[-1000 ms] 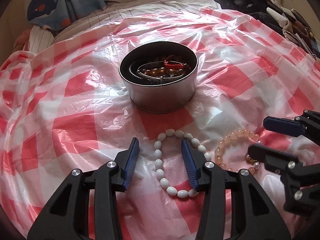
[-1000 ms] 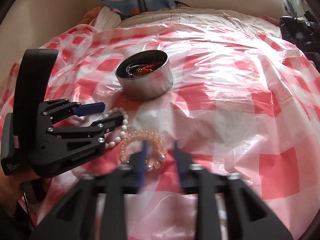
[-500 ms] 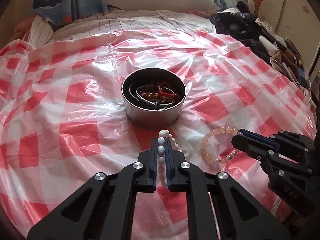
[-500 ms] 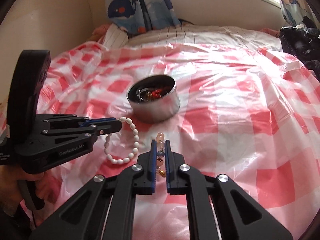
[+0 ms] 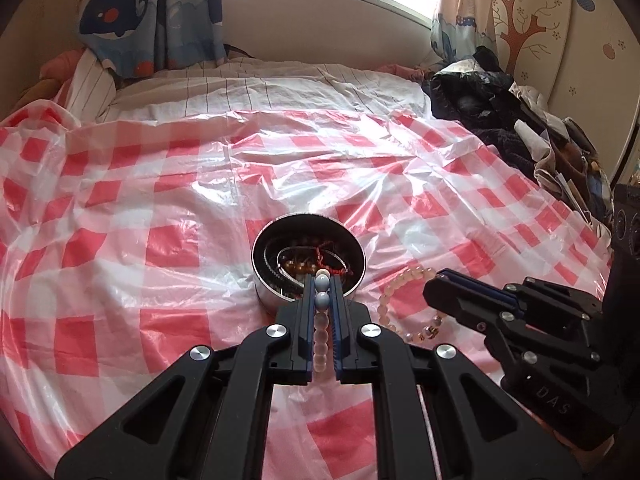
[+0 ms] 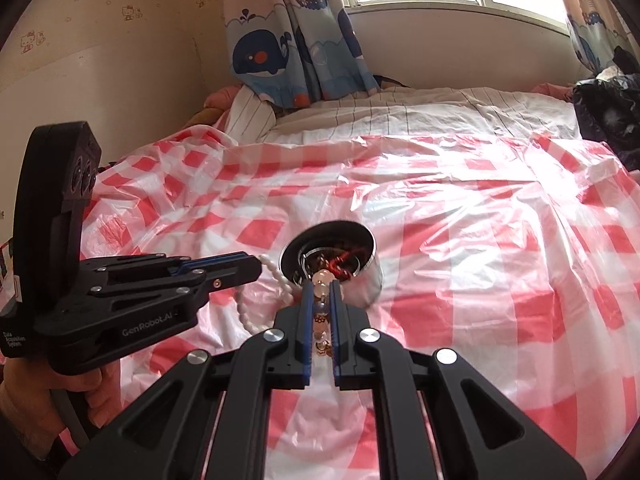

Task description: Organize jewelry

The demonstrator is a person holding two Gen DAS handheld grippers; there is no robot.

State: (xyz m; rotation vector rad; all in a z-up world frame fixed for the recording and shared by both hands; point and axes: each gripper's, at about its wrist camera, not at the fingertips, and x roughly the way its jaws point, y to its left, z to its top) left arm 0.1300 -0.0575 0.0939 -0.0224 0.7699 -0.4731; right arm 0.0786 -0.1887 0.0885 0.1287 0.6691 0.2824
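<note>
A round metal tin (image 5: pixel 264 292) with several bracelets inside stands on the red-and-white checked plastic sheet (image 5: pixel 160 240); it also shows in the right wrist view (image 6: pixel 368 280). My left gripper (image 5: pixel 322 286) is shut on a white bead bracelet (image 5: pixel 322 302), held up in front of the tin. The white bracelet hangs from it in the right wrist view (image 6: pixel 244 312). My right gripper (image 6: pixel 321 292) is shut on a peach bead bracelet (image 6: pixel 322 280), lifted near the tin. That bracelet hangs to the tin's right in the left wrist view (image 5: pixel 400 280).
The sheet covers a bed with striped linen (image 5: pixel 260 84) at the far end. Dark clothes (image 5: pixel 492 108) are piled at the right edge. Whale-print curtains (image 6: pixel 296 40) and a window lie beyond. A hand (image 6: pixel 36 400) holds the left gripper.
Both grippers closed on their bracelets, left on the white one, right on the peach one, and lifted them off the sheet, rising and pulling back from the tin.
</note>
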